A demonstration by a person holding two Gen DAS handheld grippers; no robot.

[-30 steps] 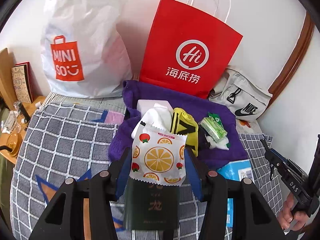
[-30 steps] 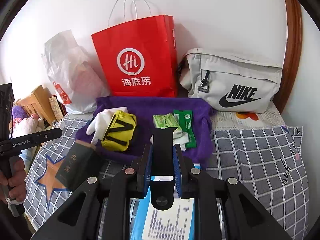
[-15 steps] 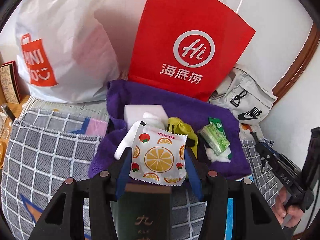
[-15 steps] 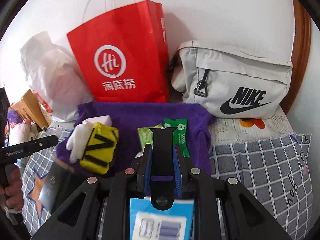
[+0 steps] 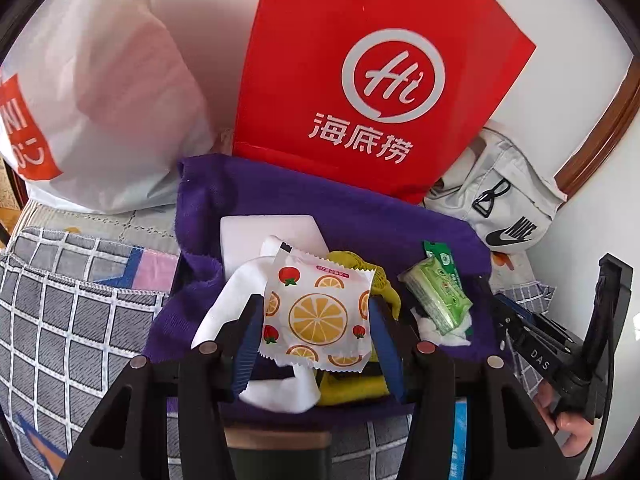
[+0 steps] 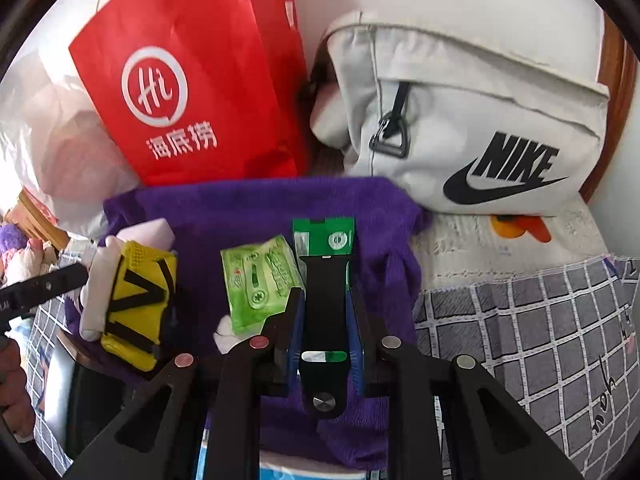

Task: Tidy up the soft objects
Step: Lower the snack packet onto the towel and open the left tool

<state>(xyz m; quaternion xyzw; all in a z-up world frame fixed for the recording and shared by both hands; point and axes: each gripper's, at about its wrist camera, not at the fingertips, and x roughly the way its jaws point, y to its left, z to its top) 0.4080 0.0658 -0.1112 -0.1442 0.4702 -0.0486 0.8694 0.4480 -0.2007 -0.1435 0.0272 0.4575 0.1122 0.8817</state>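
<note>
Both grippers have come closer to the purple towel (image 5: 360, 216) than they were a second ago, and the bags behind it now look much bigger in both views.

The left gripper (image 5: 316, 336) holds a snack packet (image 5: 320, 312) with orange slices printed on it. The packet sits in the middle of the left view, pinched at its sides, right over the towel. I think it is going down there with the other soft things. The right gripper (image 6: 324, 320) is squeezed narrow on a black watch strap (image 6: 324, 312), low in the middle of the right view, also over the towel.

On the towel lie a white sock (image 5: 232, 312) and a yellow sock (image 6: 136, 300), side by side, then a green tissue pack (image 6: 260, 280) and a dark green sachet (image 6: 324, 232) just beside it. A flat white box (image 5: 268, 236) lies behind the socks. The towel looks like the collecting spot.

The towel lies on a bed with a grey checked cover (image 6: 520, 320). At the top, a red paper bag (image 5: 380, 80), a white plastic bag (image 5: 100, 100) and a pale Nike bag (image 6: 480, 120) lean on a white wall.
</note>
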